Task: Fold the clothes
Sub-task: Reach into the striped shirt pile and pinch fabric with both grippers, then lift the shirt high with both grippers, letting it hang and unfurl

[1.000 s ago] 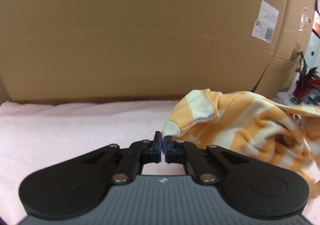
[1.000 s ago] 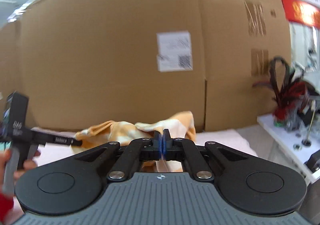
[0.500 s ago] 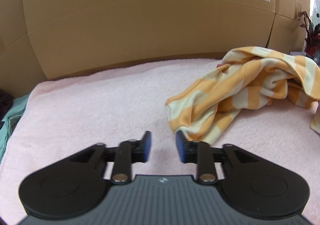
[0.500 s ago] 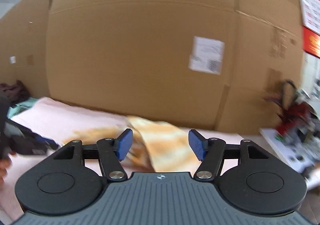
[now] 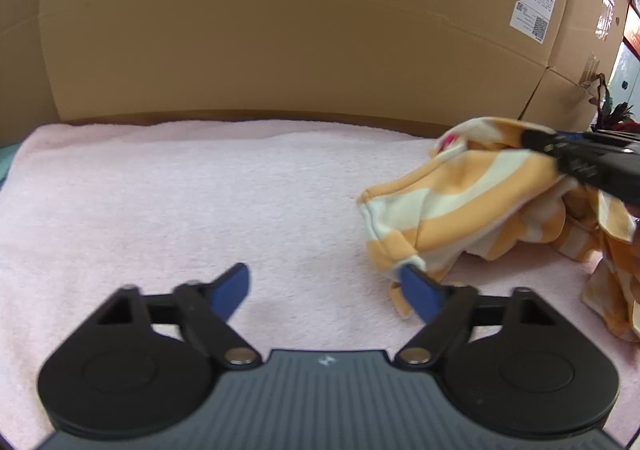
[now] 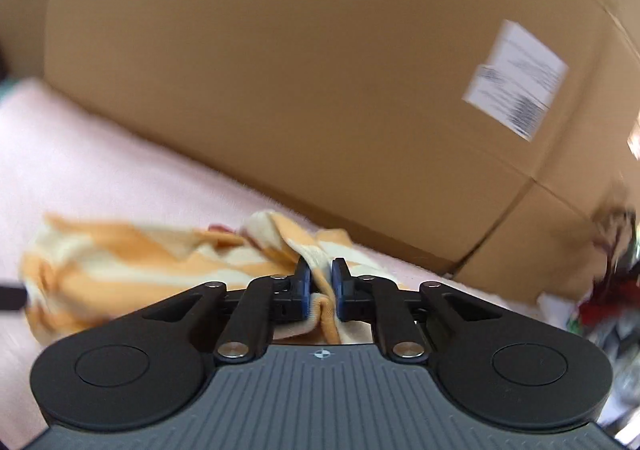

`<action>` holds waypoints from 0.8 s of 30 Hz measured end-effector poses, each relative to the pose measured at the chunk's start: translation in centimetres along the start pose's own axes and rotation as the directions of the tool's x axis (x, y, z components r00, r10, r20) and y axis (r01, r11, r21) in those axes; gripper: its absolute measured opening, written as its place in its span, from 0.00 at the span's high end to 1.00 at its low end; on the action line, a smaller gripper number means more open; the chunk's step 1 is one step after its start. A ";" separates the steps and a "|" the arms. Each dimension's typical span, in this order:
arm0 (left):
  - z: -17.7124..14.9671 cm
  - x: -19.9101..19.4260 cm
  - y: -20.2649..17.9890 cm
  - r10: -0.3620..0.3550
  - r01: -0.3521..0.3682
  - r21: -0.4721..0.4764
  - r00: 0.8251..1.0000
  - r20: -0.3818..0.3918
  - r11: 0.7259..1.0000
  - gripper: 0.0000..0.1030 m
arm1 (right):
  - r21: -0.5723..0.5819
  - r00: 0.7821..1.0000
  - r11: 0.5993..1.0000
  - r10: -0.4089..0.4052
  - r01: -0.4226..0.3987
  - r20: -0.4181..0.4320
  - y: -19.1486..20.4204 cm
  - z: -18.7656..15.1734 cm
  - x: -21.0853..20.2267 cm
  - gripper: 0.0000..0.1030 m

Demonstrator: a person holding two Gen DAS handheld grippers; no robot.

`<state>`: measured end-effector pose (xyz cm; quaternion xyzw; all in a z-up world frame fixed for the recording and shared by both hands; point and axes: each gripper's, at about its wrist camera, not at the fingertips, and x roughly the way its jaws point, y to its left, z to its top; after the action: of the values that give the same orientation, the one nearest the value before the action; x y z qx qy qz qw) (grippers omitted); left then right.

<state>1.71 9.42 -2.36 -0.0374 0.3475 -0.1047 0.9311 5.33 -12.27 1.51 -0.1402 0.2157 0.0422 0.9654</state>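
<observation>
Your right gripper [image 6: 321, 290] is closing on a fold of the striped shirt [image 6: 132, 262]; cloth sits between the blue pads and looks pinched already. Likely you hold it up there to lift and shake the bundle open before any fold.

Your left gripper [image 5: 325, 292] is opening, jaws wide apart, nothing between them. Its right pad [image 5: 420, 292] sits just beside, maybe touching, the low hem of the shirt [image 5: 472, 206]. Looks placed to take a second corner so the two grips can spread the cloth.

The shirt is bunched at the right end of the pink towel [image 5: 180, 202], near the cardboard box [image 5: 280, 30] behind. Not flat, not folded; task looks early.

In the left view, the right gripper [image 5: 532, 140] comes in as a black bar from the right edge, over the top of the bundle.

Around: white label [image 5: 534, 6] on the box, red feathery thing [image 6: 608, 282] far right, blurred. The box stands close behind the towel, so little room to swing the cloth back. Plenty of bare towel to your left for laying it out. The right view is motion-blurred, so seams are hard to read.
</observation>
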 end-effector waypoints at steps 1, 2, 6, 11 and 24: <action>0.2 0.5 -0.3 -0.024 0.024 -0.004 0.999 -0.023 1.000 0.50 | 0.049 1.000 0.999 -0.008 0.007 0.022 -1.0 0.0 -0.9 0.91; 0.4 1.1 -0.6 -0.048 0.048 -0.008 0.998 -0.047 0.999 0.67 | 0.098 0.999 0.995 -0.017 0.013 0.044 -2.0 0.0 -1.8 0.91; 0.1 2.6 -2.9 -0.067 0.070 0.024 0.993 -0.101 0.997 1.00 | 0.213 0.994 0.975 -0.075 0.056 0.079 -5.3 -1.7 -5.9 0.91; -0.5 0.6 -5.4 -0.184 0.189 0.068 0.981 -0.068 0.980 0.92 | 0.303 0.995 0.949 -0.094 0.085 0.014 -8.1 -4.7 -7.5 0.91; -3.3 -0.2 -10.2 -0.156 0.155 0.288 0.988 -0.020 0.945 0.36 | -0.059 0.978 0.980 -0.181 0.188 0.108 -5.5 -8.1 -11.2 0.53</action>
<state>-2.32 -0.45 -3.29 0.0716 0.3228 -0.2272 0.9160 -7.32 -20.08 0.63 -0.1904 0.1507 -0.0333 0.9695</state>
